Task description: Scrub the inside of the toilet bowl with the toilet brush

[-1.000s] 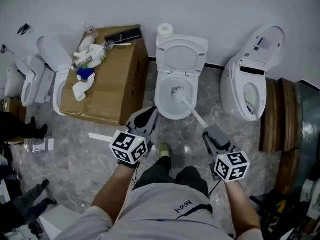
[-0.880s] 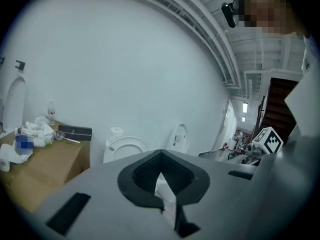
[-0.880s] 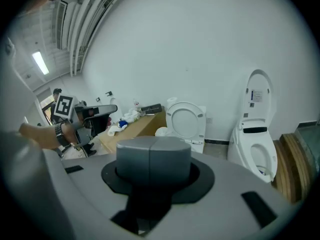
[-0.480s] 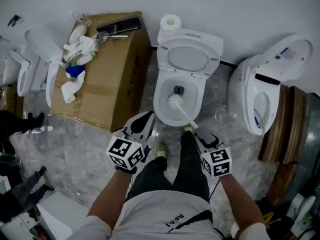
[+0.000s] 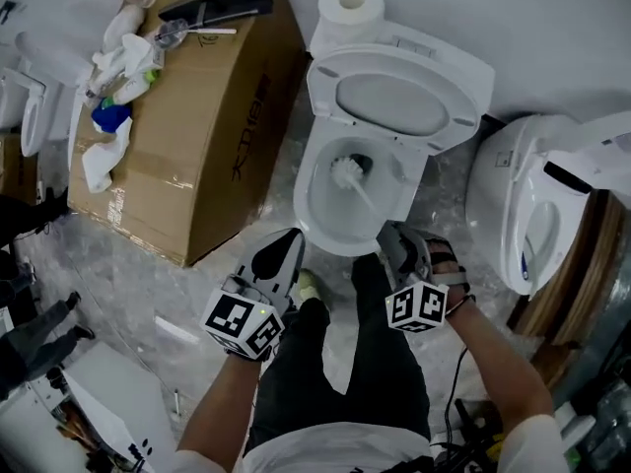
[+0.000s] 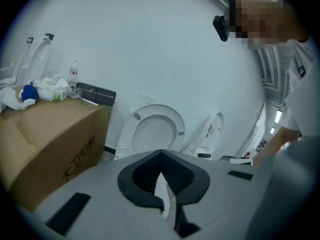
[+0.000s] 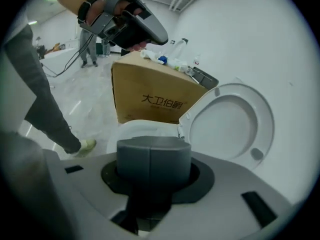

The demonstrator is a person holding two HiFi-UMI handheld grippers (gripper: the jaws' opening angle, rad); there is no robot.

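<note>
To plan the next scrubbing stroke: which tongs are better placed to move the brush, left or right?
Right. The right tongs are shut on the handle of the toilet brush, whose head lies inside the toilet bowl. The left tongs are shut on nothing, outside the bowl's rim.

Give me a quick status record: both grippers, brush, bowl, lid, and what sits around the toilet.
right gripper: shut on the brush handle, at the near rim of the bowl
left gripper: shut, empty, off the rim's near left side
brush: head down inside the bowl, handle slanting back to the right gripper
lid: up
roll: on the tank behind the lid
box: left of the toilet, bottles and rags on top
second toilet: to the right
</note>
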